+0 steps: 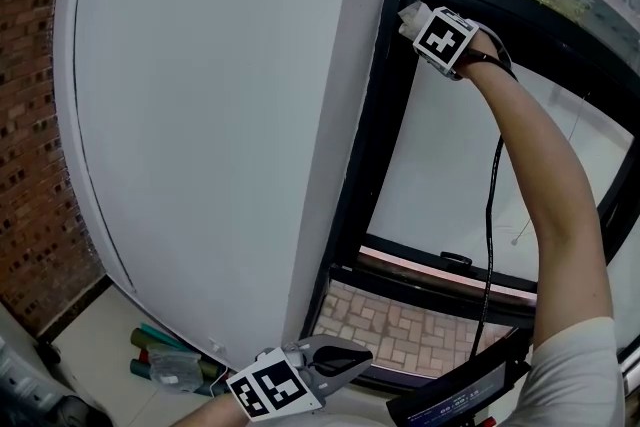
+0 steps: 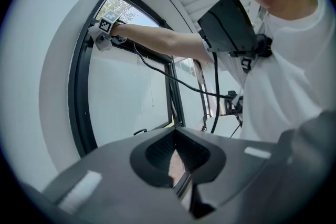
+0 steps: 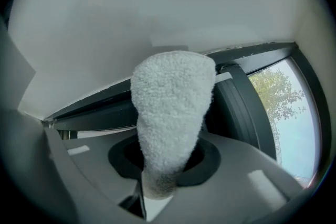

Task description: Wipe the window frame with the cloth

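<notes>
- White fleecy cloth (image 3: 170, 113) is pinched between the jaws of the right gripper (image 1: 420, 21). Its free end stands out past the tips, so that fabric rather than plastic meets the surface.
- The right arm reaches high. The cloth sits at the upper corner of the black window frame (image 1: 375, 145), where the upright meets the top bar, just beside the white wall (image 1: 220, 115). Whether it presses on the frame or stops just short cannot be settled from these views.
- The left gripper (image 1: 340, 362) hangs low by the body, well apart from the work, with its jaws pressed together on nothing. It is judged idle and held clear, since the wipe needs only one tool.
- A black cable (image 1: 490, 215) trails from the right gripper down along the arm. It passes near the window handle (image 1: 455, 259), which is a possible snag.
- Judgement: work stands at the top corner, with the long upright and lower rail yet to be covered. The next stroke calls for steady pressure along the frame, with the cloth gripped firmly.
</notes>
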Demonstrator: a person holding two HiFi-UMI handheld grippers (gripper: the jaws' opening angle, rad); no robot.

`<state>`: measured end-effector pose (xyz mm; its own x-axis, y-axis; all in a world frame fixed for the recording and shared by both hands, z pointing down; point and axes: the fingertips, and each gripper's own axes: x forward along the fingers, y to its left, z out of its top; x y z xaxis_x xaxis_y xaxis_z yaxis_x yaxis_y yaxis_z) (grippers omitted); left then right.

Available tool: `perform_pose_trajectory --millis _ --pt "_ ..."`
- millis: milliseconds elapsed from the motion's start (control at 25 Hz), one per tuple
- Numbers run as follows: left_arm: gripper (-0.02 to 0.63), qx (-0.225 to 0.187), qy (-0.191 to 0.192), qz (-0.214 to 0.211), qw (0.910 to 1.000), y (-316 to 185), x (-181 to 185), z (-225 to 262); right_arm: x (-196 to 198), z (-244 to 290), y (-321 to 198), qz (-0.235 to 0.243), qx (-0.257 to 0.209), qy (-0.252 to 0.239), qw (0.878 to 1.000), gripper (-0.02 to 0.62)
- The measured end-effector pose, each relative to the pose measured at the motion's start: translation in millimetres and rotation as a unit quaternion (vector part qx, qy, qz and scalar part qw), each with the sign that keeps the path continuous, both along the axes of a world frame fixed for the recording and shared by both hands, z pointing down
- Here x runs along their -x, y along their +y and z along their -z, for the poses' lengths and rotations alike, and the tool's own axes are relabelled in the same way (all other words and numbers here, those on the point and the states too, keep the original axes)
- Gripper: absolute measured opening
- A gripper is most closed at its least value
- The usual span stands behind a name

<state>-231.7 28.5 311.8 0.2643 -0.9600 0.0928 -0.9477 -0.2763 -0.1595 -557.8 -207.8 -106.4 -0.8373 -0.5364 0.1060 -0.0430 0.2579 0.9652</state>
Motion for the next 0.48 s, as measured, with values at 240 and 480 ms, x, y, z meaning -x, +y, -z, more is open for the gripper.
perform_pose_trajectory --millis 240,480 --pt "0.021 0.001 0.006 -0.003 1.0 -2.1 2.0 -3.1 -6.8 10.0 -4.2 -0.012 -0.02 -0.023 0.999 0.103" --pt "0.021 -0.015 0.006 -0.007 0.9998 -4.6 8.1 7.5 -26.2 -11.4 13.4 0.014 -0.052 -0.037 0.998 0.103"
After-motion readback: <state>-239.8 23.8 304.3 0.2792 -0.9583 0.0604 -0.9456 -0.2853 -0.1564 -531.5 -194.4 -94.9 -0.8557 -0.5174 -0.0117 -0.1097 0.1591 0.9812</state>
